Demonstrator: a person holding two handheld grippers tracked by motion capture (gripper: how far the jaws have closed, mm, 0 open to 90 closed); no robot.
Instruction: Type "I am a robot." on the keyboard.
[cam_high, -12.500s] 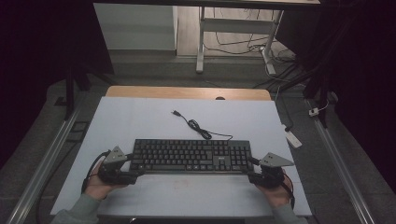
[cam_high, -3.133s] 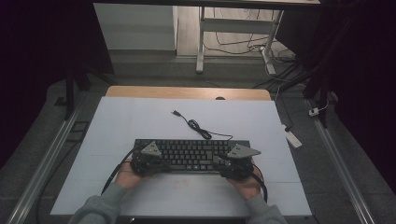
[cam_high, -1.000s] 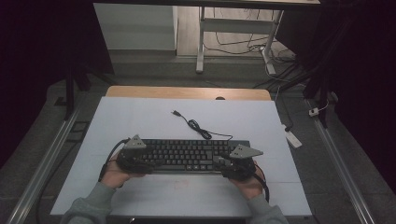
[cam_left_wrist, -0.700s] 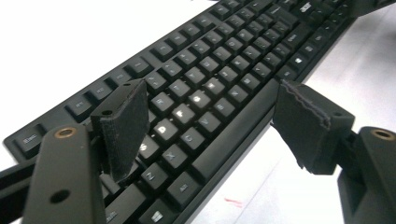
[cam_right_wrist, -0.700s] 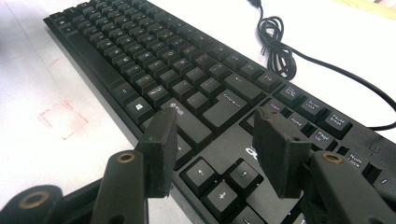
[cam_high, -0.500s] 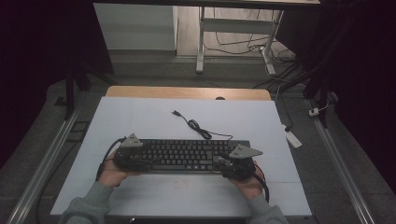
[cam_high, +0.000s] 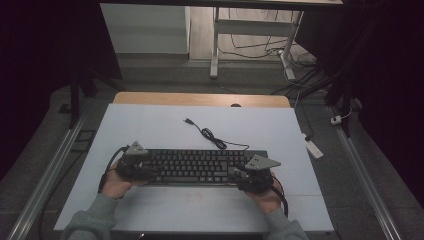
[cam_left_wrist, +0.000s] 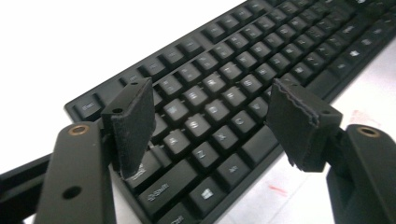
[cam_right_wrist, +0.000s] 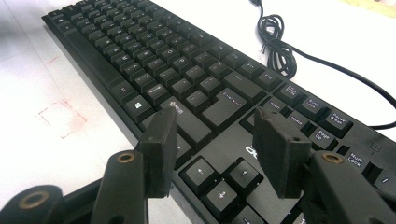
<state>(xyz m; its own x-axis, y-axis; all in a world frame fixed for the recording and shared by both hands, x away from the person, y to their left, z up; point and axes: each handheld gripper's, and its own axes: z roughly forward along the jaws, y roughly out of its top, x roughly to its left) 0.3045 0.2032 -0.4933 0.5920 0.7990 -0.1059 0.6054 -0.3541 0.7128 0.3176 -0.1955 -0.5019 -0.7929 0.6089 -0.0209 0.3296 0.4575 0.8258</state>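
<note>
High view: the keyboard (cam_high: 197, 167) lies across the near middle of the white surface (cam_high: 150, 125), with bare room far of it, apart from its coiled cable (cam_high: 212, 137), and a strip near the person. Left gripper (cam_high: 136, 165) sits at its left end, right gripper (cam_high: 252, 175) at its right end.

Left gripper view: its fingers (cam_left_wrist: 133, 123) have just been closing, still apart, over the keyboard's left corner keys.

Right gripper view: its fingers (cam_right_wrist: 161, 144) stand apart above the arrow keys, gripping nothing.

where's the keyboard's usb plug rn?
High view: the USB plug lies on the white table, behind the keyboard near the table's middle, at the end of its coiled cable.
</note>
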